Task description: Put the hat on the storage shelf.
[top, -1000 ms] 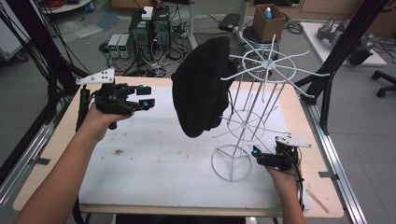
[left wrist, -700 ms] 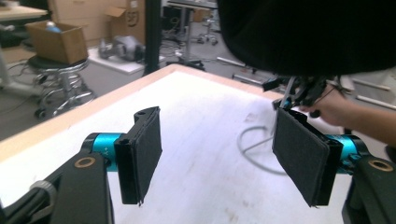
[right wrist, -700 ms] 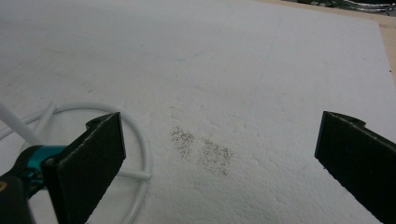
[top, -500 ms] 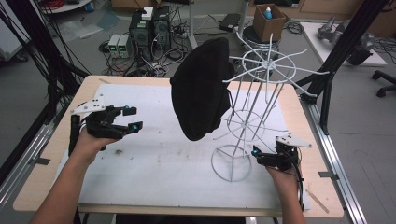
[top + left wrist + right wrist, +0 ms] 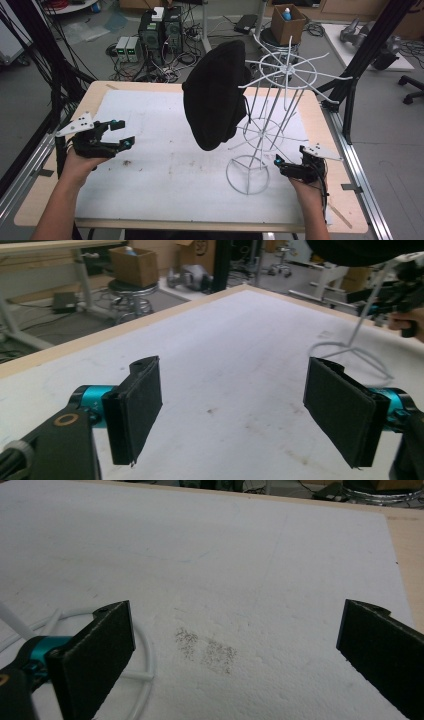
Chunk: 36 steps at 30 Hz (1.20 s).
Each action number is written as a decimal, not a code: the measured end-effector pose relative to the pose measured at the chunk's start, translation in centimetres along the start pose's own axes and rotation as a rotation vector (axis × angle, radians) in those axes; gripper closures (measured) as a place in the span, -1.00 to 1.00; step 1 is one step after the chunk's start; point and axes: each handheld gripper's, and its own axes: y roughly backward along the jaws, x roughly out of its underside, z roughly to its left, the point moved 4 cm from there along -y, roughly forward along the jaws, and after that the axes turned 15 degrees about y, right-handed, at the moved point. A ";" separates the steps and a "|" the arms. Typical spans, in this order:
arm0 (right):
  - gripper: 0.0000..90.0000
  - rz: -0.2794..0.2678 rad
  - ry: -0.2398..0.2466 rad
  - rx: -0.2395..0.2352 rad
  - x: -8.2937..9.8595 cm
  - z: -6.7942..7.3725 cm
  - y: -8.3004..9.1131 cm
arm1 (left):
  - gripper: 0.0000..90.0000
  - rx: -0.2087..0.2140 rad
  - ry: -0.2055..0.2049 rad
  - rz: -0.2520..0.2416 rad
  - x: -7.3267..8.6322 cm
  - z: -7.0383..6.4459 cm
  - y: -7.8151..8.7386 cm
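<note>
Hanging on one wire rack [image 5: 272, 125]: one black hat [image 5: 215, 95]; two tongs gaping.

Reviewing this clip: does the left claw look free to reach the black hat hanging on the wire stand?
Probably yes. The left claw is open, holding nothing, and only bare white mat lies between it and the black hat.

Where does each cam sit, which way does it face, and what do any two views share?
High view: above the person's side, looking forward and down on the table; both forearms, left gripper, right gripper, black hat on the wire rack.
Left gripper view: rides the left gripper, faces across the white mat; open jaws, the other hand far right.
Right gripper view: rides the right gripper, faces down at the mat; open jaws.
Shared: rack base ring in all three.
</note>
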 end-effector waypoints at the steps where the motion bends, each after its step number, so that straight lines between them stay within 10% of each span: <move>1: -0.97 0.001 -0.008 0.000 0.1 -0.1 0.1 | -0.50 -0.018 -0.006 0.003 0.2 0.3 0.1; 12: -0.98 -0.059 -0.076 -0.009 0.3 -1.0 0.9 | -0.63 -0.096 -0.043 0.039 2.8 1.4 0.0; 36: -0.98 -0.054 -0.053 0.004 0.1 -0.7 0.9 | -0.68 -0.062 -0.035 0.108 4.6 0.8 -2.1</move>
